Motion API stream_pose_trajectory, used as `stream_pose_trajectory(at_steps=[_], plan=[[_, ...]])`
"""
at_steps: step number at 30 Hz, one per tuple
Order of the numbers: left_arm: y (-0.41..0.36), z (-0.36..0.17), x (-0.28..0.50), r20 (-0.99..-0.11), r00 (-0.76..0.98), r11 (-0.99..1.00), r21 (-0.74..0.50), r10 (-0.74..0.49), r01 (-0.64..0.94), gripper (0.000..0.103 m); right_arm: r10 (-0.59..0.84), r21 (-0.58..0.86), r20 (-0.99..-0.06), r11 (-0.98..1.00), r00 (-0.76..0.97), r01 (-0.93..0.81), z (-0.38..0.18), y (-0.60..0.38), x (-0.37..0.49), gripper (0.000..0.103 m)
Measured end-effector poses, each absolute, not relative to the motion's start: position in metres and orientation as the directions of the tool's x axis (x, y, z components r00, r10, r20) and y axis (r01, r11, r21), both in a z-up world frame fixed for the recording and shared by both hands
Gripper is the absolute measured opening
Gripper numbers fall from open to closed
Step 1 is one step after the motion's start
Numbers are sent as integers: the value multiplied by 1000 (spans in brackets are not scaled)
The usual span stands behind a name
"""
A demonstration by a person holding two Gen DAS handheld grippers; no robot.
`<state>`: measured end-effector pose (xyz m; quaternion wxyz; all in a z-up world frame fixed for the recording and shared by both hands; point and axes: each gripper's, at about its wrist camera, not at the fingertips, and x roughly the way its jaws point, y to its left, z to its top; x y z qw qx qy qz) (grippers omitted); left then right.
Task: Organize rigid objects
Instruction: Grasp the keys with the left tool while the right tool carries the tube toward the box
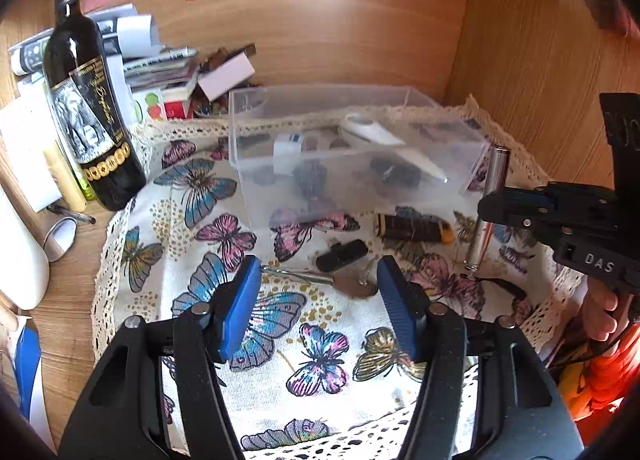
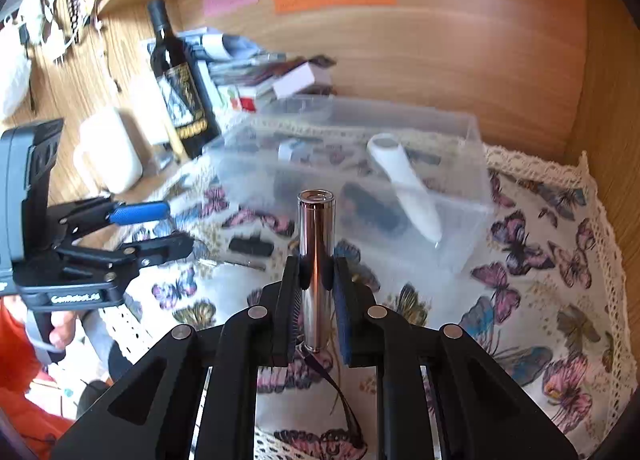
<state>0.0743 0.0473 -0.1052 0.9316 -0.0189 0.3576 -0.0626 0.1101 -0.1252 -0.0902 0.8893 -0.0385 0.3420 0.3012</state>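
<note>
Right wrist view shows the right gripper (image 2: 316, 280) with its fingers pinching a shiny metal cylinder (image 2: 316, 244), which stands upright between them, a dark strap (image 2: 340, 392) hanging from its lower end. At 12 o'clock beyond it sits the clear plastic box (image 2: 460, 196) on the butterfly cloth (image 2: 540, 260), holding a white pen-like tool (image 2: 404, 184) and some dark items. Left wrist view shows the left gripper (image 1: 318, 292) with fingers spread wide above a key (image 1: 354, 286). Just past it at 12 o'clock lies a small black stick (image 1: 342, 255); at 1 o'clock, a dark tube (image 1: 414, 228). A wine bottle (image 1: 86, 100) stands at 10 o'clock on the bench (image 1: 68, 324).
</note>
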Motion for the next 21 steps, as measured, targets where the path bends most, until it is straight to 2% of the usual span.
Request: stream_pose_trajectory(at_steps=[1,3,8,9,13,14,18,21], plan=[[48,-103,76,-677,722,989,-93,-146,113,1,511,136,-620,818,596,-559,-85,-126,110,14],[55,-98,78,-665,716,976,-170,-213,133,1,514,134,-597,821,616,-554,-76,-128,111,14],[60,-96,87,-668,718,980,-163,-195,115,2,514,135,-557,831,653,-539,-62,-133,114,14],[60,-97,87,-673,713,980,-160,-194,115,5,511,132,-552,834,659,-535,-60,-134,114,14],[52,-110,88,-712,674,981,-140,-196,138,27,495,126,-540,847,680,-517,-55,-139,115,14],[48,-114,88,-719,666,980,-134,-199,148,29,492,127,-538,850,685,-512,-53,-140,116,14],[31,-126,91,-743,627,971,-138,-233,197,51,469,120,-515,868,717,-482,-45,-146,119,14],[15,-132,91,-756,610,965,-111,-238,239,57,457,113,-489,878,743,-466,-37,-151,120,14]])
